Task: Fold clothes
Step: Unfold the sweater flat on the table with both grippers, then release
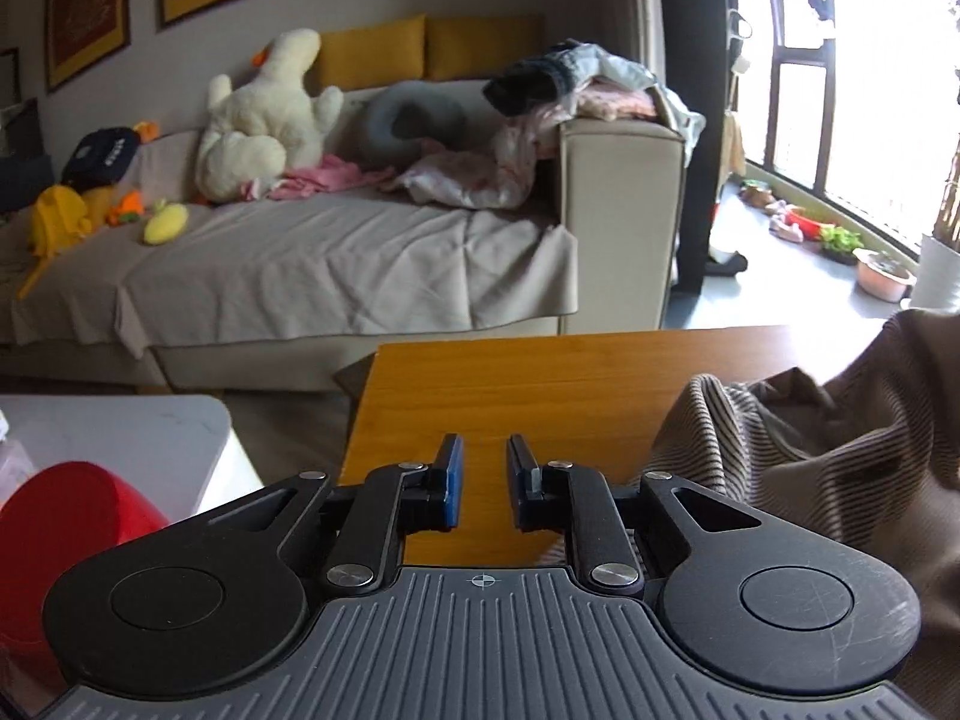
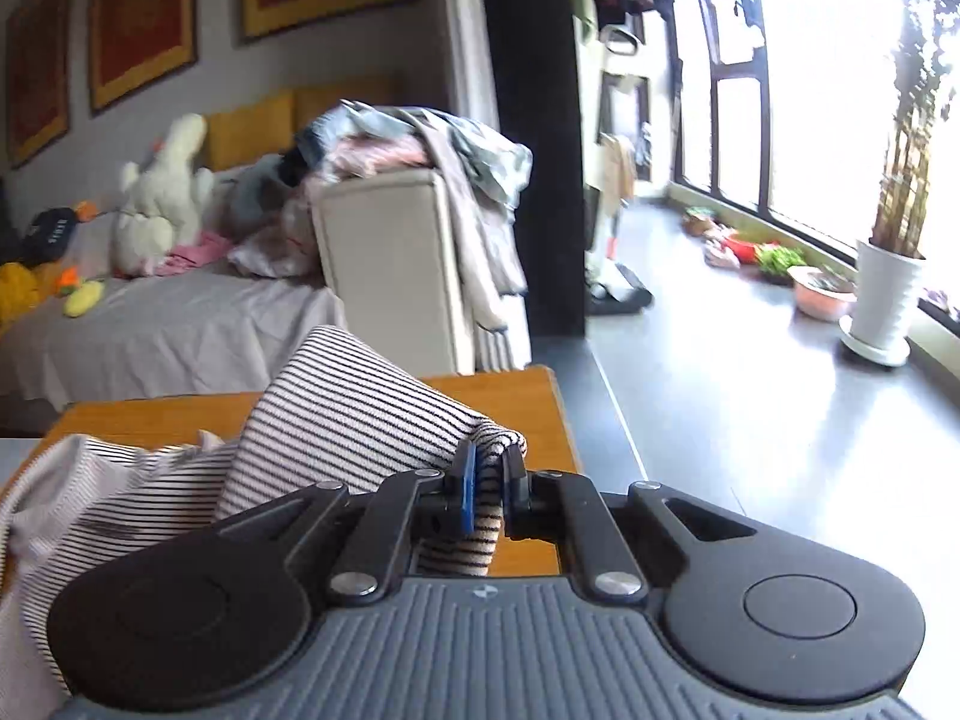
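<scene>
A: How far had the folding got?

B: Barely begun, I'd judge. The striped garment [image 2: 336, 420] lay rumpled on the wooden counter [image 1: 510, 384], one bunched edge clenched in the right claw [image 2: 489, 468]. The left claw [image 1: 485, 468] stood parted, empty.

A: And the room?

B: A sofa [image 1: 336, 252] with toys and heaped clothes; bright windows [image 2: 798, 78].

No legible txt; white marks on dark cap [image 1: 107, 151] too blurry.
</scene>
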`<action>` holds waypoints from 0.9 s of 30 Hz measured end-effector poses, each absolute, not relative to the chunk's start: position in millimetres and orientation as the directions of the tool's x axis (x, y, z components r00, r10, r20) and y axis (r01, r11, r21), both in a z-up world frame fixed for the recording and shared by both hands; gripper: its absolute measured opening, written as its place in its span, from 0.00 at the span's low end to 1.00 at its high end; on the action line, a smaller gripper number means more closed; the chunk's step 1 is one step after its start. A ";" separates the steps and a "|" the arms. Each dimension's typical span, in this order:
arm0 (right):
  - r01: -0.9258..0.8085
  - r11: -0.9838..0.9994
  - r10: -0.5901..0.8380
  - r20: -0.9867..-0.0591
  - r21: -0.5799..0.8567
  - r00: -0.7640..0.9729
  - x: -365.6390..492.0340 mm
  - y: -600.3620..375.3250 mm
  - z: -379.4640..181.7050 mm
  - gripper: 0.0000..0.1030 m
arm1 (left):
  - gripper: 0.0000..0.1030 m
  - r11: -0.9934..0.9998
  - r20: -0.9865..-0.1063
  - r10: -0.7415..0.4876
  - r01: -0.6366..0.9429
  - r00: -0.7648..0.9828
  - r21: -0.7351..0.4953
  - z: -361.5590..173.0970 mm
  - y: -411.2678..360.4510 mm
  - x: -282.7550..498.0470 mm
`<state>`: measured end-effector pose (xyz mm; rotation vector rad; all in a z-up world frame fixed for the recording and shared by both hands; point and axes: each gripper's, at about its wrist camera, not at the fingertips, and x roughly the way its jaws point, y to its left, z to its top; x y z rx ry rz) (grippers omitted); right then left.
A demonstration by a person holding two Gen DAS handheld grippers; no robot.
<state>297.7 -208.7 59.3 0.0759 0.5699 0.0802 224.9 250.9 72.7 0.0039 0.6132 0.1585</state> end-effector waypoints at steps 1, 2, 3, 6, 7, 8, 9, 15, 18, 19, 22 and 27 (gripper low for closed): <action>-0.037 0.995 0.086 -0.561 0.097 0.824 303.3 -216.8 51.6 0.14 | 0.17 0.988 -0.580 0.145 -0.145 0.802 0.046 71.0 253.2 228.1; -0.022 0.996 0.065 -0.568 0.082 0.820 303.3 -220.1 47.8 0.16 | 0.17 0.989 -0.587 0.140 -0.143 0.798 0.042 69.4 255.5 231.3; -0.008 0.998 0.043 -0.572 0.063 0.819 302.2 -222.4 44.8 0.17 | 0.20 0.991 -0.589 0.120 -0.127 0.799 0.031 69.2 255.0 232.5; -0.013 0.999 0.033 -0.547 0.040 0.836 289.9 -225.5 50.4 0.27 | 0.44 1.000 -0.574 0.011 -0.022 0.819 -0.011 75.0 237.7 231.7; -0.010 0.999 0.025 -0.528 0.031 0.849 285.2 -224.6 55.6 0.28 | 0.52 1.000 -0.567 -0.012 0.008 0.823 -0.009 76.6 229.3 232.8; -0.035 0.999 0.048 -0.505 0.036 0.862 279.8 -220.5 63.9 0.28 | 0.63 0.999 -0.562 -0.030 0.037 0.826 0.002 77.0 220.1 235.4; -0.065 0.997 0.078 -0.482 0.043 0.873 274.3 -215.8 72.7 0.28 | 0.69 0.997 -0.561 -0.046 0.071 0.827 0.024 74.2 209.0 240.2; -0.389 0.854 0.519 -0.514 0.346 0.683 305.4 -133.1 99.8 0.27 | 0.72 0.985 -0.583 -0.041 0.131 0.811 0.114 46.8 166.8 275.2; -0.419 0.784 0.621 -0.548 0.459 0.561 343.4 -82.8 85.0 0.28 | 0.72 0.988 -0.600 -0.021 0.109 0.800 0.110 36.6 161.1 284.1; -0.423 0.780 0.625 -0.567 0.461 0.536 354.5 -65.1 77.8 0.30 | 0.72 0.987 -0.603 -0.011 0.104 0.798 0.120 34.7 159.9 284.2; -0.432 0.837 0.538 -0.645 0.336 0.542 378.4 -21.6 54.8 0.52 | 0.71 0.987 -0.606 0.002 0.097 0.795 0.131 30.2 163.2 284.2; -0.456 0.850 0.493 -0.709 0.266 0.505 382.5 11.3 26.5 0.34 | 0.55 0.990 -0.619 -0.007 0.095 0.786 0.109 23.2 186.1 280.8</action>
